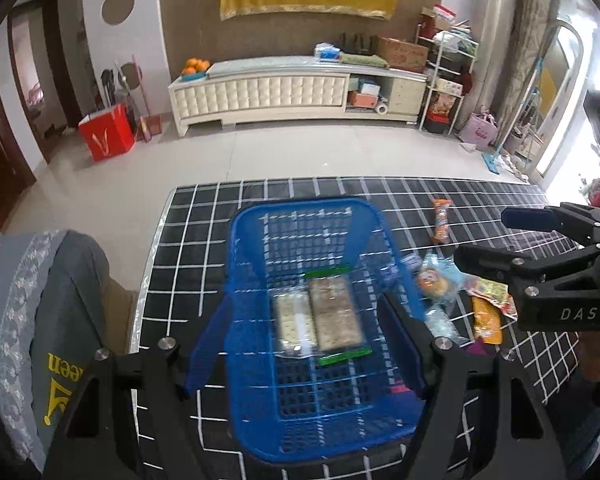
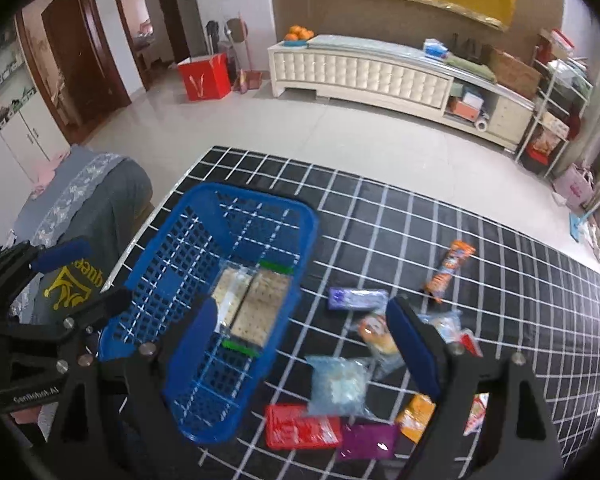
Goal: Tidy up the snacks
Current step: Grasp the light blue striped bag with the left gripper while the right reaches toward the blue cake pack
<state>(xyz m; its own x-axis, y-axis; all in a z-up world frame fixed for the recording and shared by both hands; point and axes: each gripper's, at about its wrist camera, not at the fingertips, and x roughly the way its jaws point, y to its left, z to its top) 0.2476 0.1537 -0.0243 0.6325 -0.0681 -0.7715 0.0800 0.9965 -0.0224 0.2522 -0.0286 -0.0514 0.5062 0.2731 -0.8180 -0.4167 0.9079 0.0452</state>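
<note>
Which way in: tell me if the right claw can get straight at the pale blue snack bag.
Probably yes. The right claw is open and empty, and the pale blue snack bag lies uncovered on the tablecloth just ahead, beside the basket.

Black grid-patterned table: blue basket at left (crackers inside), loose snack packets scattered right.

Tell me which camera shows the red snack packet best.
The right wrist view: the red snack packet lies in full sight on the checked cloth, beside the blue basket. In the left wrist view only a red sliver shows past the basket's right wall.
</note>
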